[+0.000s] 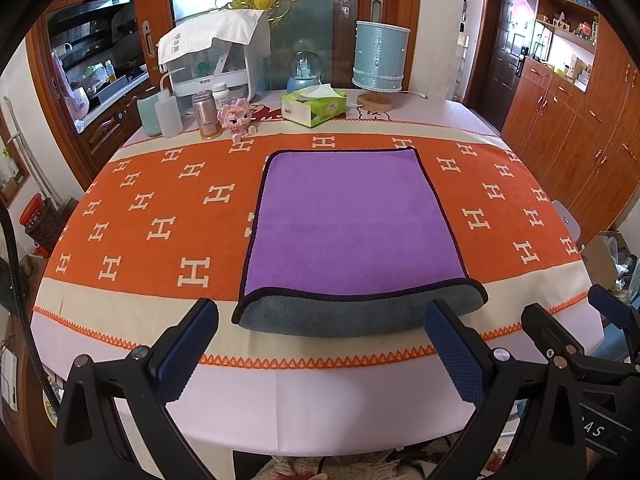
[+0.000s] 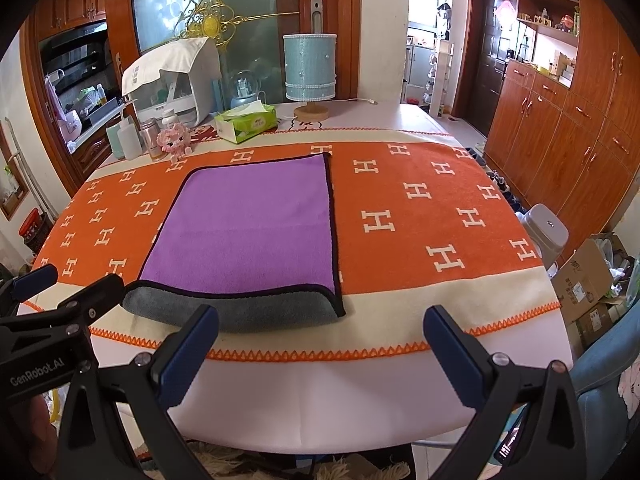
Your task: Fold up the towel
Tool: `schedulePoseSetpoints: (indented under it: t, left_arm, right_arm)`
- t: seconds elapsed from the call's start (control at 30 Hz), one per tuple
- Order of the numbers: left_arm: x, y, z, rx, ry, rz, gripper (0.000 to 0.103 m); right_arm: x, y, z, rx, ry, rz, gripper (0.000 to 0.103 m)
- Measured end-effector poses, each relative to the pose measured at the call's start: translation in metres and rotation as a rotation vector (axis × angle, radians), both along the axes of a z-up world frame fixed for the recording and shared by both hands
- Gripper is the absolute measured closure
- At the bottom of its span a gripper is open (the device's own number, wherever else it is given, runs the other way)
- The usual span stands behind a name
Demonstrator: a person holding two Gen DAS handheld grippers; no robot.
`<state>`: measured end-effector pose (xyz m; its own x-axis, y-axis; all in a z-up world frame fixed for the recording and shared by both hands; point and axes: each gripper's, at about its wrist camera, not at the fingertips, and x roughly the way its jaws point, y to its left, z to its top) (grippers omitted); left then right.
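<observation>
A purple towel (image 1: 352, 224) with a dark border and a grey underside lies folded on the orange patterned tablecloth (image 1: 160, 216). Its grey fold bulges at the near edge. It also shows in the right wrist view (image 2: 248, 232). My left gripper (image 1: 320, 344) is open and empty, just in front of the fold's near edge. My right gripper (image 2: 320, 344) is open and empty, near the towel's front right corner. The right gripper also shows at the right edge of the left wrist view (image 1: 576, 320).
At the table's far side stand bottles (image 1: 170, 114), a pink toy (image 1: 238, 118), a tissue box (image 1: 314, 108), a blue lamp (image 1: 380, 58) and a covered appliance (image 1: 216, 56). A stool (image 2: 546, 232) and cardboard boxes (image 2: 588, 280) are to the right.
</observation>
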<state>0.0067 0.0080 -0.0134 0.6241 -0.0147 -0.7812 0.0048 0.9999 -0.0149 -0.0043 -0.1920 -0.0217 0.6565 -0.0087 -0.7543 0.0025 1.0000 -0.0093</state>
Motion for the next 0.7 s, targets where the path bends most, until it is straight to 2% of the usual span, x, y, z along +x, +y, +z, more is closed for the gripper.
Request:
schedulePoseSetpoints:
  t: [0.4,0.57,0.7]
  left_arm:
    - [0.010,-0.001,0.001,-0.020,0.009,-0.014,0.001]
    - [0.019,0.001,0.000,-0.090,0.022,-0.059,0.001]
    - [0.029,0.005,0.005,-0.055,0.013,-0.045,0.001]
  right_arm:
    - [0.007,-0.001,0.001,0.001,0.006,-0.010,0.001]
    - [0.014,-0.001,-0.001,-0.020,0.014,-0.010,0.003]
    - [0.019,0.001,0.004,-0.043,-0.009,-0.001,0.004]
